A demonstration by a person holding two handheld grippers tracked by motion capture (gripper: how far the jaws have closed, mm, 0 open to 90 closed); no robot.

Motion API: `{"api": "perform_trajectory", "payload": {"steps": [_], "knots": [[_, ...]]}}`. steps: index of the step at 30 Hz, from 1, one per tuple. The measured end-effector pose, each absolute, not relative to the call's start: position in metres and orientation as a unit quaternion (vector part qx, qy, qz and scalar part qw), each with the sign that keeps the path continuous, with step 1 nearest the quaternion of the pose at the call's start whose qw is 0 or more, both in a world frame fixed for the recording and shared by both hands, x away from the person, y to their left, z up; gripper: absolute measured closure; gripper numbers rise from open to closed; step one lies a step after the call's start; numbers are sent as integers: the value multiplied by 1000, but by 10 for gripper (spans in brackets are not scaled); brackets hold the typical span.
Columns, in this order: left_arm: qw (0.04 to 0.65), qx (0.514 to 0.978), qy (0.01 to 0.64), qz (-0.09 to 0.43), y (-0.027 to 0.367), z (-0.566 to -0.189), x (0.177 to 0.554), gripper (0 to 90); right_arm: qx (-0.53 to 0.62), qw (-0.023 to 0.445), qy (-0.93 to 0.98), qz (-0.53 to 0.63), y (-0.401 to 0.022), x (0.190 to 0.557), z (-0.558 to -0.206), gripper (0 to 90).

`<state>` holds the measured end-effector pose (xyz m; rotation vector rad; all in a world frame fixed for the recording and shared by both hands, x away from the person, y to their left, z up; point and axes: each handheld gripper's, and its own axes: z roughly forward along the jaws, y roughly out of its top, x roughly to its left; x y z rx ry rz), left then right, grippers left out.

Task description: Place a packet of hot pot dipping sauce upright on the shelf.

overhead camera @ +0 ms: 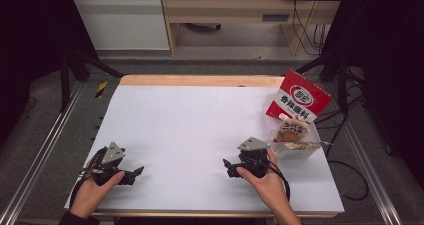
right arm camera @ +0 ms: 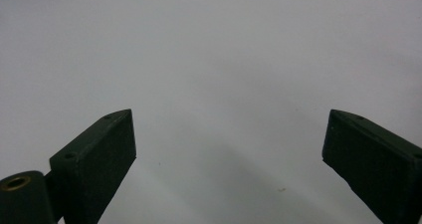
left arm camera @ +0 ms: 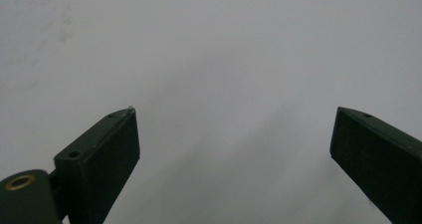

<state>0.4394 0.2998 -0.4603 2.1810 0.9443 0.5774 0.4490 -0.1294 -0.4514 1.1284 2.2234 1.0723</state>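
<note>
**Mia:** What is closest to the grabbers?

**Ben:** A clear plastic tub (overhead camera: 300, 147) with small snack packets (overhead camera: 291, 131) in it. It sits at the right edge of the white table (overhead camera: 190, 125), about halfway up that side. A red bag (overhead camera: 302, 97) with white writing leans up behind it, touching the tub.

**Mia:** Is a grabber holding the tub?

**Ben:** No. The right gripper (overhead camera: 231, 166) sits on the table just left of the tub. The person's right hand (overhead camera: 265, 180) holds it from behind. Its black tips point left, away from the tub.

**Mia:** Is its claw open?

**Ben:** Yes, wide open. In the right gripper view (right arm camera: 229, 134) the two black jaws stand far apart, with just bare white table between them. It has hold of nothing.

**Mia:** And the other one?

**Ben:** The left gripper (overhead camera: 134, 175) is down at the near left corner of the table, far from the tub. The left hand (overhead camera: 95, 190) holds it. Its tips point right, toward the middle.

**Mia:** Open too?

**Ben:** Yes. In the left gripper view (left arm camera: 234, 129) the jaws are spread wide over plain white table. Nothing is in them.

**Mia:** What is on top of the grabbers?

**Ben:** Each has a grey three-cornered plate (overhead camera: 253, 144). A black cable (overhead camera: 282, 177) runs back from the right one, past the wrist.

**Mia:** And around the table?

**Ben:** The far edge is a wooden strip (overhead camera: 200, 80). The floor around it is grey. Metal rails (overhead camera: 40, 155) run along both sides.
</note>
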Motion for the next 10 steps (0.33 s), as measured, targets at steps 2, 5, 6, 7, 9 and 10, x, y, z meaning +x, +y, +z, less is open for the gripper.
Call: {"api": "perform_trajectory", "payload": {"steps": [2, 5, 6, 7, 9, 10], "knots": [[341, 837, 366, 222, 300, -461, 440, 51, 408, 210, 799, 388, -128, 451, -455, 71], [339, 836, 369, 225, 302, -461, 441, 51, 413, 212, 792, 397, -126, 453, -459, 71], [338, 835, 370, 227, 302, -461, 442, 51, 413, 219, 789, 398, -125, 453, -460, 72], [338, 834, 372, 227, 303, -462, 442, 51, 414, 224, 788, 398, -125, 453, -462, 71], [334, 835, 374, 227, 303, -463, 444, 51, 420, 226, 782, 402, -125, 454, -465, 71], [333, 835, 375, 227, 303, -464, 446, 51, 421, 227, 781, 402, -126, 455, -466, 72]]}}
